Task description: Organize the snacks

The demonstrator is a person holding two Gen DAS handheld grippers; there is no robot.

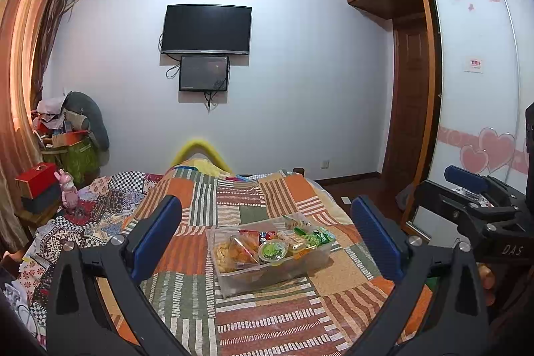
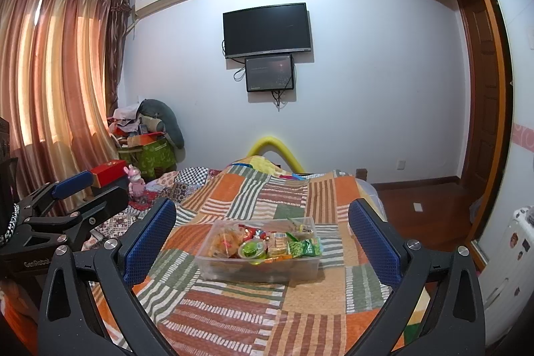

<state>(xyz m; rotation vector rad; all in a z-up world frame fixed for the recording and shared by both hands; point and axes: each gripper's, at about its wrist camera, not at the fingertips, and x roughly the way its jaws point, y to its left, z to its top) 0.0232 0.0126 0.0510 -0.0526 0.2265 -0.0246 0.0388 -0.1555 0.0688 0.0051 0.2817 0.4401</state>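
Two cameras look down the same bed. Only the left wrist view shows the wardrobe door [image 1: 480,95] with pink hearts; only the right one shows the curtains [image 2: 56,72] in full. The clear box [image 2: 230,269] of snacks [image 2: 267,244] sits on the patchwork blanket [image 2: 253,316], bare cloth on every side, well in from the bed's edges. The left gripper [image 1: 267,236] and the right gripper [image 2: 262,237] are both spread wide and hold nothing; the box lies ahead, between each pair of fingers, untouched.
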